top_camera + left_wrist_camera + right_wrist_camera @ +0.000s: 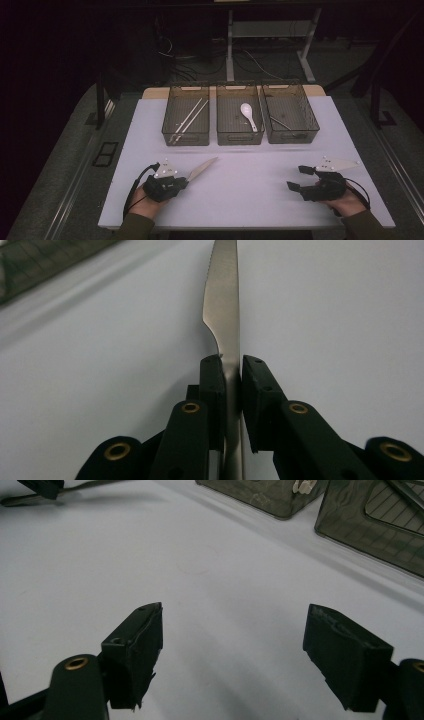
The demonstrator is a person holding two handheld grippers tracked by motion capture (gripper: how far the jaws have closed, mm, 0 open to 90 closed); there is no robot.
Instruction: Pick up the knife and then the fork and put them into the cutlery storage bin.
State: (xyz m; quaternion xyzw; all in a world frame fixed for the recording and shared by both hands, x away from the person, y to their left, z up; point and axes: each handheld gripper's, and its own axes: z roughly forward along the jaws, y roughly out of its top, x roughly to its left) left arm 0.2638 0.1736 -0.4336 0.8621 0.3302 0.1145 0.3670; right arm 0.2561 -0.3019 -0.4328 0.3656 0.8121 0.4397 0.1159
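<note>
a: knife point(222, 315) in the left claw point(186, 181), is it?

b: yes. the left claw is closed tight on the handle end of a table knife, blade pointing forward and to the right, low over the white tabletop point(250, 175). the left gripper view has both pads pinching the flat steel.

a: and the right claw point(299, 177)?

b: wide open, holding nothing, resting near the front right of the tabletop.

a: how far along does the sorting look?

b: partly done, i'd judge. three clear bins sit in a row at the back. the left bin point(185, 132) has chopsticks point(189, 120), the middle bin point(239, 134) a white soup spoon point(248, 116), the right bin point(291, 131) a thin metal utensil point(281, 122) i can't identify. the knife is picked up but well short of any bin, so carrying it over and dropping it in is left. which bin it belongs in, i can't say for sure.

a: any writing or brands?

b: none readable on the knife, bins or claws.
</note>
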